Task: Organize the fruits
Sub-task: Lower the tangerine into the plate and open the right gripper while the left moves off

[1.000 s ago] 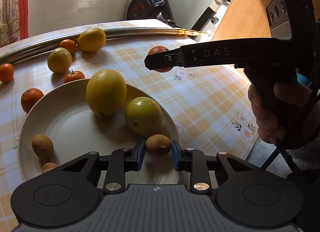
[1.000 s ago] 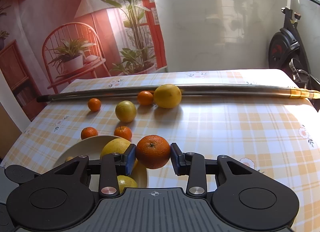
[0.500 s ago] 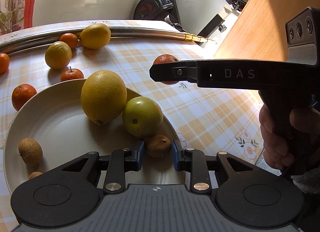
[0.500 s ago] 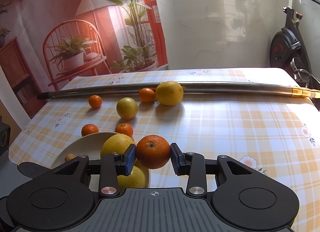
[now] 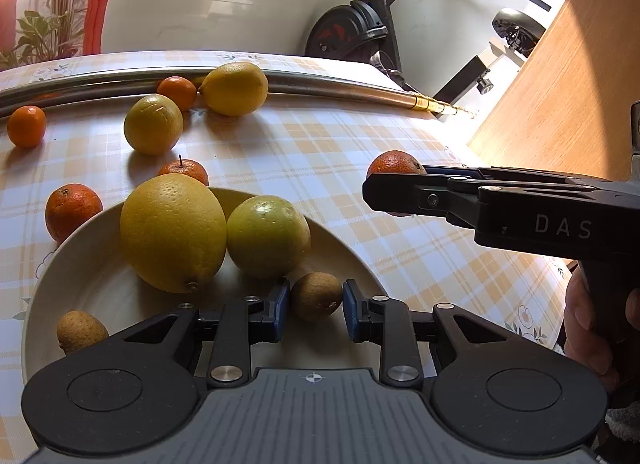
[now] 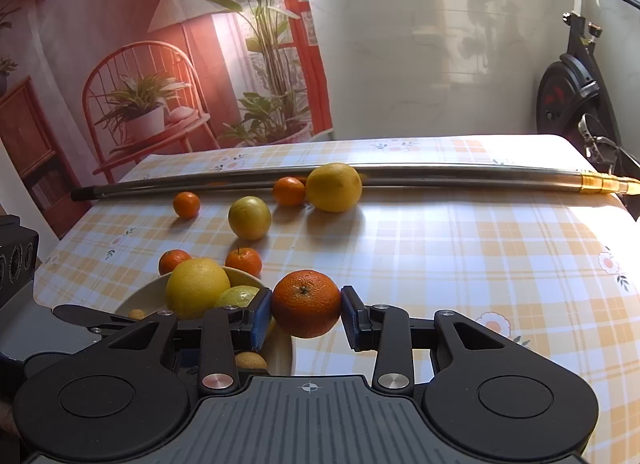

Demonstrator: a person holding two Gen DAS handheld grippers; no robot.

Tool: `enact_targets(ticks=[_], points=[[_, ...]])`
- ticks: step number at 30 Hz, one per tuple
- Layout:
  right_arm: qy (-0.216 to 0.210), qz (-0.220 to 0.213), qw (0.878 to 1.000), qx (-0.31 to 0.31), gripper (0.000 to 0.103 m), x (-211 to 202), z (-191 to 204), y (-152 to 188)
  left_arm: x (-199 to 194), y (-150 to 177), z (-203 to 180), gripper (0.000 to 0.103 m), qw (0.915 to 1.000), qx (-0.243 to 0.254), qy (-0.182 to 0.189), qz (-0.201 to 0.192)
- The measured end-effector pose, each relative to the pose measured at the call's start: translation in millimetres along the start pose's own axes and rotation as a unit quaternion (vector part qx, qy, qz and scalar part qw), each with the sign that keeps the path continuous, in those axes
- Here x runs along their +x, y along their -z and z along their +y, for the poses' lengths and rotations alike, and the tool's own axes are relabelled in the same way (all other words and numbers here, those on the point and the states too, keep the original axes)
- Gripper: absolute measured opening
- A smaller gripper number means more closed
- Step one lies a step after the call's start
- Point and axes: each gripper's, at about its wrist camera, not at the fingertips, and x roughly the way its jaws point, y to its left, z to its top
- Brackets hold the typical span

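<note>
While hanging low over the near rim of the cream plate (image 5: 80, 284), straddling a small brown fruit (image 5: 316, 296) with the left gripper (image 5: 312, 306): blue pads standing apart, showing a sliver of gap on the left side, not squeezing. Sitting on the plate just beyond: a big yellow citrus (image 5: 174, 232) touching a greenish-yellow fruit (image 5: 268, 236), with a second brown fruit (image 5: 80, 330) lying near the left rim.

Clamping an orange (image 6: 306, 304) between the pads of the right gripper (image 6: 306, 314), holding it clear of the checked tablecloth (image 6: 480, 264), just right of the plate's edge. Wrapping the handle, seen in the left view: a hand (image 5: 588, 328).

Lying loose farther back on the cloth: a lemon (image 6: 334, 187), a pale green citrus (image 6: 249, 218) and several small oranges, the lemon resting against a long metal pole (image 6: 440, 176).
</note>
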Motion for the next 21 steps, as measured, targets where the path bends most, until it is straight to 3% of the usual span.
enact_targets(ticks=[13,17,21], points=[[-0.002,0.000,1.000,-0.003,0.034,-1.0,0.4,0.0,-16.0,2.7,0.5,0.032,0.9998,0.000,0.016,-0.014],[-0.006,0.004,1.000,0.000,0.034,-2.3,1.3,1.0,-35.5,1.9,-2.7,0.032,0.9989,0.012,0.015,-0.043],[-0.019,0.018,1.000,0.001,0.034,-3.4,8.3,8.0,-65.6,-0.9,-3.1,0.035,0.9952,0.022,-0.029,-0.091]])
